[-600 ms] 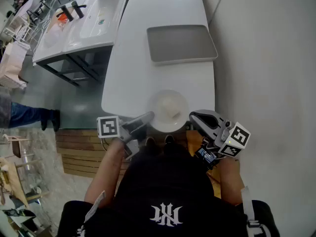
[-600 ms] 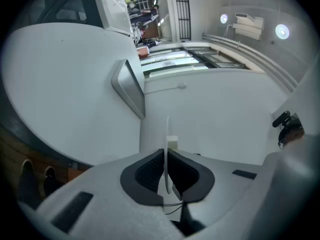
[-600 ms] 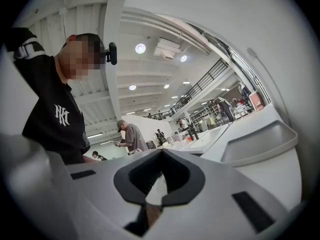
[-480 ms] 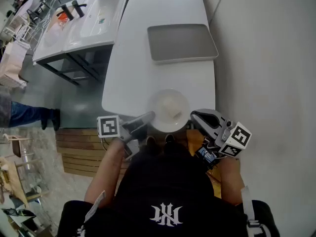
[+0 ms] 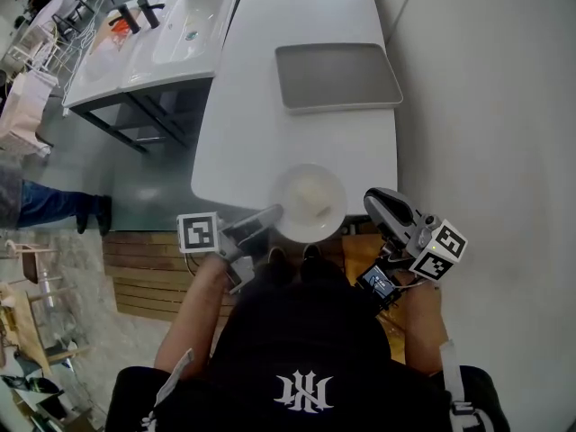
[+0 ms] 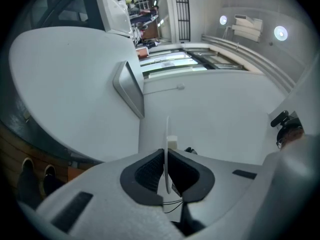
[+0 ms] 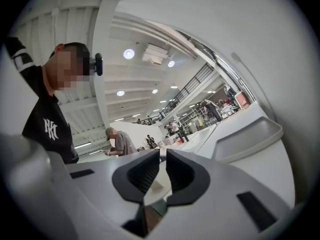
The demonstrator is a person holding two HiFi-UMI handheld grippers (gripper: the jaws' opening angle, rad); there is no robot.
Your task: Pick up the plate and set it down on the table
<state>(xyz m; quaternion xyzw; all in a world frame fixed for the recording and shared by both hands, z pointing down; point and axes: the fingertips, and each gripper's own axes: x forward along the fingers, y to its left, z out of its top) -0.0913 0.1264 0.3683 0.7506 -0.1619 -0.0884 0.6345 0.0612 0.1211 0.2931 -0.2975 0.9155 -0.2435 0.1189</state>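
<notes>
A white plate [image 5: 310,202] lies at the near edge of the white table [image 5: 261,97], partly over the edge. My left gripper [image 5: 270,216] is shut on its left rim. In the left gripper view the plate [image 6: 166,131] shows edge-on as a thin white line, pinched between the dark pads of the left gripper [image 6: 166,171]. My right gripper [image 5: 376,201] sits to the right of the plate, apart from it. In the right gripper view, the right gripper [image 7: 163,171] has its jaws shut with nothing between them.
A grey tray [image 5: 337,76] lies further back on the table, also seen as the tray [image 6: 129,89] and the tray [image 7: 247,136]. A white sink unit [image 5: 153,39] stands to the left. A wall runs along the right. A bystander's legs [image 5: 45,210] are at far left.
My right gripper has drawn away from the plate's right rim, moving right and turning upward. The left gripper and the plate have stayed almost still.
</notes>
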